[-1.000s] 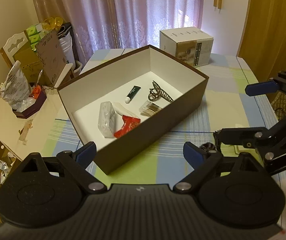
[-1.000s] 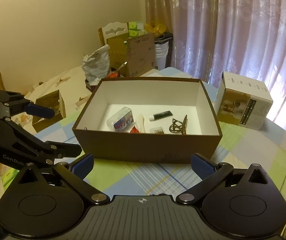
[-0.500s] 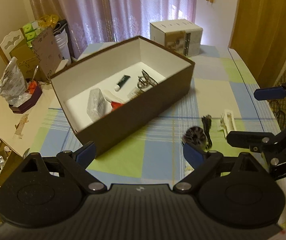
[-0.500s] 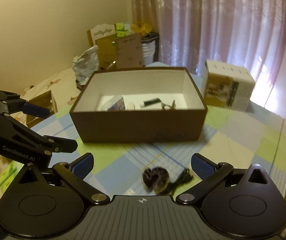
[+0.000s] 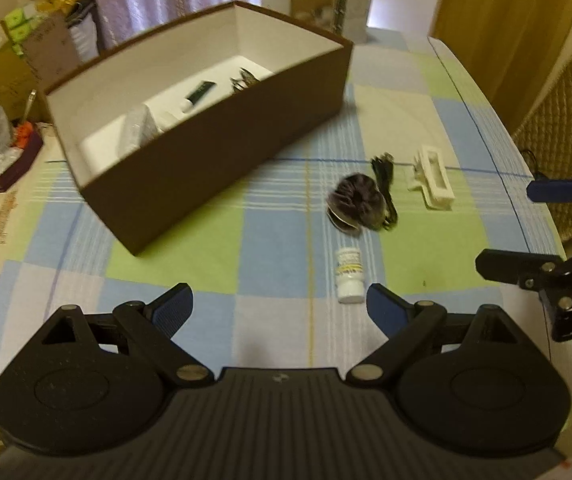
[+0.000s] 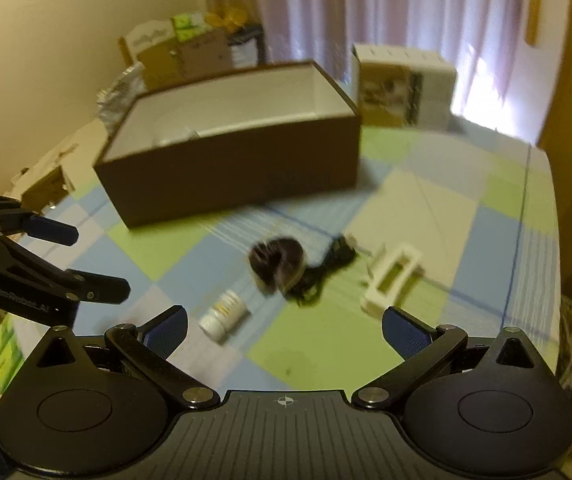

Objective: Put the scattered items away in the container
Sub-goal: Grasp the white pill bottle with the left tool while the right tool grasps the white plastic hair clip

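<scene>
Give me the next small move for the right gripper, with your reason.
Probably lower the right gripper, jaws open and empty, onto the small white bottle lying on its side just ahead. It is the nearest loose item still outside the brown box.
</scene>
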A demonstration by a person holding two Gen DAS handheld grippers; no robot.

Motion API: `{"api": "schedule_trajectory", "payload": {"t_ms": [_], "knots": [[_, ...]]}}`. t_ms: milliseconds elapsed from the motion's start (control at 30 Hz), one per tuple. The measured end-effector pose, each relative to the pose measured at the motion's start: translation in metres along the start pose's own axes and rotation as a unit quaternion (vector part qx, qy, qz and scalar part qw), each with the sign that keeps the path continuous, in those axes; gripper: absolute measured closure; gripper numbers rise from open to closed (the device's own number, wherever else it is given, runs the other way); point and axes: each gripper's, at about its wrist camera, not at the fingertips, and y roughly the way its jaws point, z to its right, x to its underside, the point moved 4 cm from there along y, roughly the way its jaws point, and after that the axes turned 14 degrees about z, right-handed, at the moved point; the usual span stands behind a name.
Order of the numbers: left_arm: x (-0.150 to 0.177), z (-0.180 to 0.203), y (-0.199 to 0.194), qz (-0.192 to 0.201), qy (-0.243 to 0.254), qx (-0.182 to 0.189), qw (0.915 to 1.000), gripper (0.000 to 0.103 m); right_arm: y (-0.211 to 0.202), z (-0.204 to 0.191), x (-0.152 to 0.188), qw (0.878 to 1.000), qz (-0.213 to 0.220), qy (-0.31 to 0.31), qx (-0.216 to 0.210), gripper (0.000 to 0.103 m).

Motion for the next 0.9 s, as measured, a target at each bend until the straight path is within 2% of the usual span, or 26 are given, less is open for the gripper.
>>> {"api": "schedule_trajectory", "payload": {"t_ms": [167, 400, 700, 900], "knots": [[0.006, 0.009, 0.011, -0.002, 0.023, 0.030, 0.9993, 0.012, 0.005, 0.010, 0.015, 0.999, -0.021, 0.024, 0.031, 0.002], [0.014, 0.013, 0.030, -0.022, 0.036, 0.048, 0.9980, 0.013, 0.009, 0.023, 0.030, 0.996, -0.042, 0.053, 0.062, 0.002], [0.026, 0.023, 0.058, -0.041, 0.056, 0.078, 0.9945, 0.025, 0.016, 0.031, 0.044, 0.991, -0.061, 0.078, 0.090, 0.002], [0.026, 0.034, 0.078, -0.036, 0.072, 0.094, 0.9923, 0.040, 0.019, 0.037, 0.051, 0.987, -0.067, 0.098, 0.105, 0.002]]}}
